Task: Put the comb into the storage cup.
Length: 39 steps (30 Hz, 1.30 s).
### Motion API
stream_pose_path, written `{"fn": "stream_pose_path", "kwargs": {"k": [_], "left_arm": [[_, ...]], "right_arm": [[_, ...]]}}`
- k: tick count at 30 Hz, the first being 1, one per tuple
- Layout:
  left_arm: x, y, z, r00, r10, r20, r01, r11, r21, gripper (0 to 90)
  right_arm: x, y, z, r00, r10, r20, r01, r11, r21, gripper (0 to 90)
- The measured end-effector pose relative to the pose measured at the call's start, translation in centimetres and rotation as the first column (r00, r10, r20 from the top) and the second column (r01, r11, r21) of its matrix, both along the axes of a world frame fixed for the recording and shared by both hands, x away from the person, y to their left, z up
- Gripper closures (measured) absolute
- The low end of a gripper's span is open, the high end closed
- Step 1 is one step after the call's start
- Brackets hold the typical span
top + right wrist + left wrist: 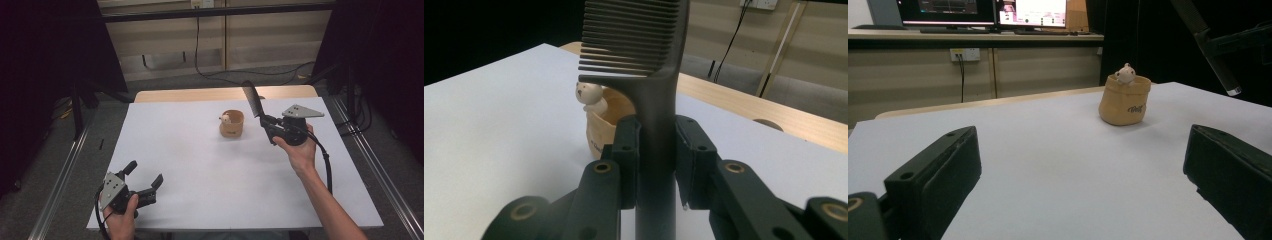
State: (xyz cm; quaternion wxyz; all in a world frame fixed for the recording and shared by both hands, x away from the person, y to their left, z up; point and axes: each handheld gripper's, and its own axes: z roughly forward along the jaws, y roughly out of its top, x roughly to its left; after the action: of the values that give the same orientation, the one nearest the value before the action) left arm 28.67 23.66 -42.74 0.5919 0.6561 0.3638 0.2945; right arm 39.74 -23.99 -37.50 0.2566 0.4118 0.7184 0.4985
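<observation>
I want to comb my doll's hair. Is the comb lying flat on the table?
No, the right gripper holds the black comb by its handle, teeth end up, above the white table.

- From high above the near edge, we look forward and down over the white rectangular table (pixel 200 165).
- Our gripper views sit low; both share the small tan fabric pouch (pixel 1124 100).

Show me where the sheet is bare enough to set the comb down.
Bare: the white sheet between the left gripper and the pouch, and its whole left half. Crowded: around the pouch, where the right gripper holds the comb.
</observation>
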Motion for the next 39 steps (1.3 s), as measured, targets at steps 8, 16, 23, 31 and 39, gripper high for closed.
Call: {"fn": "stream_pose_path", "kwargs": {"k": [8, 16, 23, 31, 39], "left_arm": [[0.0, 0.0, 0.0, 1.0000, 0.004, 0.001, -0.004, 1.0000, 0.004, 2.2], [0.0, 0.1, 0.0, 1.0000, 0.003, -0.003, -0.003, 1.0000, 0.007, 2.2], [0.0, 0.0, 0.0, 1.0000, 0.001, -0.003, -0.001, 1.0000, 0.004, 2.2], [0.0, 0.0, -0.1, 1.0000, 0.002, -0.007, -0.002, 1.0000, -0.002, 2.2], [0.0, 0.0, 0.0, 1.0000, 0.001, -0.005, -0.001, 1.0000, -0.003, 2.2]], "right_arm": [[0.5, 0.7, 0.2, 0.9995, 0.015, 0.029, -0.015, 1.000, 0.015, 72.9], [0.9, 1.4, 0.7, 0.9967, 0.017, 0.079, -0.023, 0.997, 0.071, 72.9], [0.9, 1.0, 0.9, 0.9945, -0.005, 0.104, -0.006, 0.994, 0.110, 72.9], [1.1, 0.8, 1.1, 0.9896, -0.015, 0.143, -0.009, 0.987, 0.163, 73.0], [1.9, 0.7, 1.1, 0.9865, -0.029, 0.161, -0.004, 0.980, 0.199, 73.0]]}}
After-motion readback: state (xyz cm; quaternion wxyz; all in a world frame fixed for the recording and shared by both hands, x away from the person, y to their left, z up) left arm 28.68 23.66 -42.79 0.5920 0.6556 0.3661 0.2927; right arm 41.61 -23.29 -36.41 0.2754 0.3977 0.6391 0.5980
